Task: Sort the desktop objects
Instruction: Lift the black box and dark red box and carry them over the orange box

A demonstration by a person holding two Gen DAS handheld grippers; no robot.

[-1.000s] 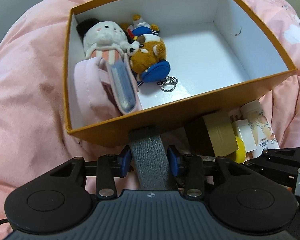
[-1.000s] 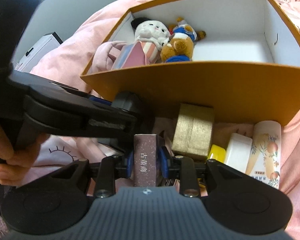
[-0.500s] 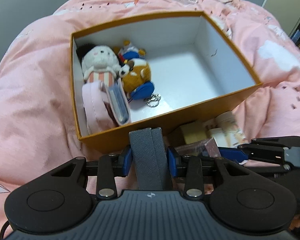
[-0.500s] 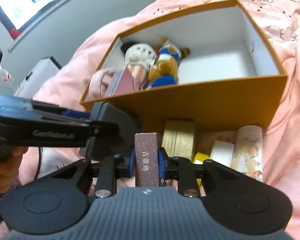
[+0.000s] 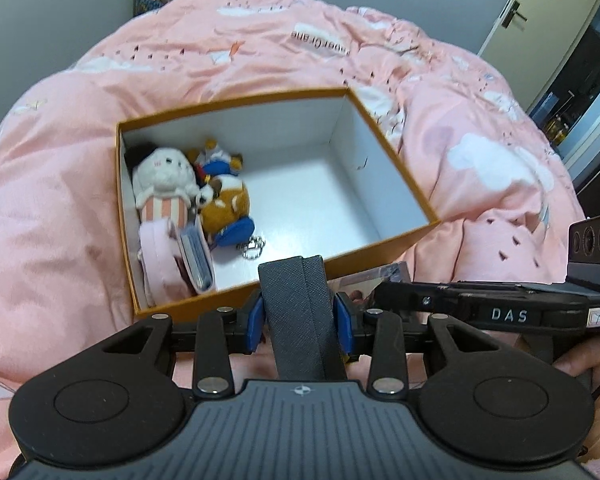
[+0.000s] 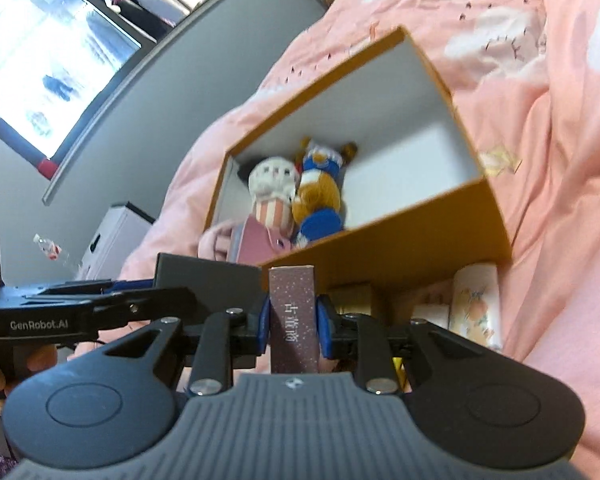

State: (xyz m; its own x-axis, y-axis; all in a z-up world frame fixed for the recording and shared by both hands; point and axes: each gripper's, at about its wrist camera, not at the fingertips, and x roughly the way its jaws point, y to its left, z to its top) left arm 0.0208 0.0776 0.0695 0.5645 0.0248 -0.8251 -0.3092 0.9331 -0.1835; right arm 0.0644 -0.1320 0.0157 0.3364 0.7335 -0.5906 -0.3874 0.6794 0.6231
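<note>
Dark grey textured leather marks the slim case (image 5: 298, 312) clamped between the blue pads of the left gripper (image 5: 299, 314); its long axis runs straight out along the fingers, its far end aimed at the near wall of the orange box (image 5: 384, 240). The right gripper (image 6: 293, 320) has its jaws pressed on a narrow maroon carton (image 6: 293, 312) with pale characters down its face, long axis likewise along the fingers and its far end toward the box. Both held things hang just short of the box, above the pink bedspread (image 5: 60, 208) the box rests on. Inside the white-lined box, crowded into its left part, lie a white plush in a striped skirt (image 5: 166, 184), a brown plush (image 5: 226, 204) with a blue pouch and key ring, a blue-dressed plush (image 5: 216, 164) behind it, and a pink pouch (image 5: 160, 260). In front of the box's near wall, seen from the right wrist, sit a gold box (image 6: 352, 298) and a cream peach-print tube (image 6: 476, 304), the tube's long axis pointing toward the box.
</note>
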